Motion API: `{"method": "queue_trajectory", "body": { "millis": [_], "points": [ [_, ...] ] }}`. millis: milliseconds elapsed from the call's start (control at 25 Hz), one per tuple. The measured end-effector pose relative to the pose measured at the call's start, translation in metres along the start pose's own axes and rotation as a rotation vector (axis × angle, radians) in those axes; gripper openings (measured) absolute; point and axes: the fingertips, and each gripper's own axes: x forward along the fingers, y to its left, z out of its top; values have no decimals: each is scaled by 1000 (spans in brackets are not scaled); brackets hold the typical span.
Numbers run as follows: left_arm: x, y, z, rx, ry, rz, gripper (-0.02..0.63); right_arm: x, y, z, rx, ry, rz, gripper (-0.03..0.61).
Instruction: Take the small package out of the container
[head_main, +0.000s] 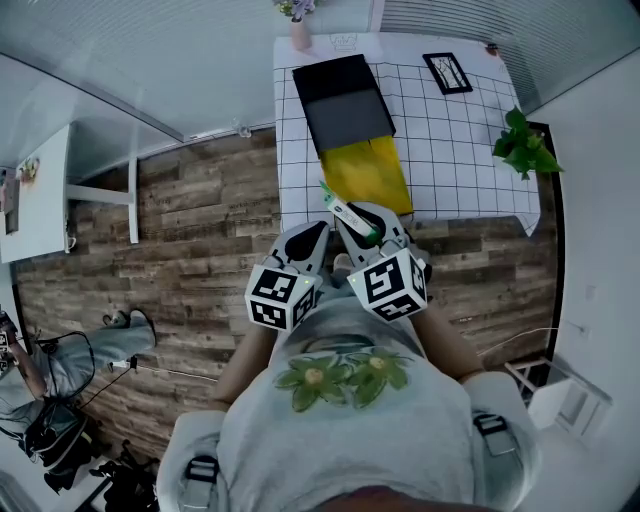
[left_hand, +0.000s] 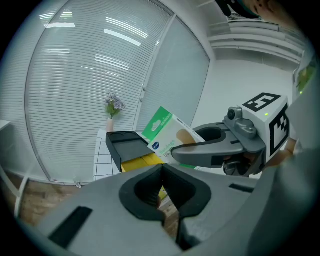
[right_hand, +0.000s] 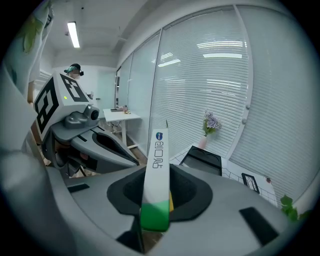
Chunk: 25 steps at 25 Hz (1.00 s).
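Black container (head_main: 343, 100) with a yellow tray (head_main: 367, 172) sits on the checked table (head_main: 455, 135), apparently empty. Right gripper (head_main: 355, 222) clamps the small package (right_hand: 157, 165) above the table's near edge; left gripper (head_main: 316, 230) beside it, jaws together, empty.

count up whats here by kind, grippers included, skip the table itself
hand-held grippers: 2, left and right
small package: 1
container: 1
potted plant: 1
vase of flowers: 1
picture frame: 1
total: 7
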Motion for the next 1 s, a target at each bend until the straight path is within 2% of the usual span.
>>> {"method": "queue_trajectory", "body": {
  "millis": [1000],
  "points": [
    [-24,-19,-27,1,-1,-19,6,-22,32,-22,8,25,-18,86]
  ]
}}
